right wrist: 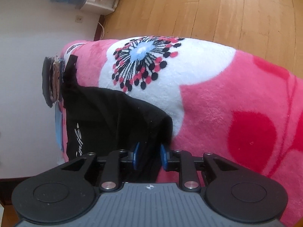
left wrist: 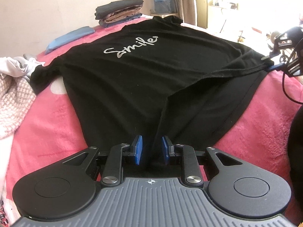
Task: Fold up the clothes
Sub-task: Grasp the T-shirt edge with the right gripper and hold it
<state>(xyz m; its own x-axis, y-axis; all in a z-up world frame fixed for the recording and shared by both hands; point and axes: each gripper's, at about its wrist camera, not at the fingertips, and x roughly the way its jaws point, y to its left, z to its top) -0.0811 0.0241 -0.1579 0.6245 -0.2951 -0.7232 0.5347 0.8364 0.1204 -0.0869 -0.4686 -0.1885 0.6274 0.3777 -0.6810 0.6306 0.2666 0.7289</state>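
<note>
A black T-shirt (left wrist: 144, 70) with silver "Smile" lettering lies spread on the pink floral blanket (left wrist: 47, 117). At the near hem, my left gripper (left wrist: 151, 149) is shut on a pinch of the black cloth, and a crease runs up the shirt from its blue pads. My right gripper (left wrist: 270, 65) holds the shirt's right sleeve edge at the far right, pulling it taut off the blanket. In the right wrist view the same T-shirt (right wrist: 113, 117) runs between the blue pads of my right gripper (right wrist: 149, 156).
A stack of folded clothes (left wrist: 119, 12) sits at the far end of the bed near the wall, with a folded blue garment (left wrist: 70, 38) beside it. Loose white and pink laundry (left wrist: 15, 79) lies at the left. Wooden floor (right wrist: 208, 9) lies beyond the bed's edge.
</note>
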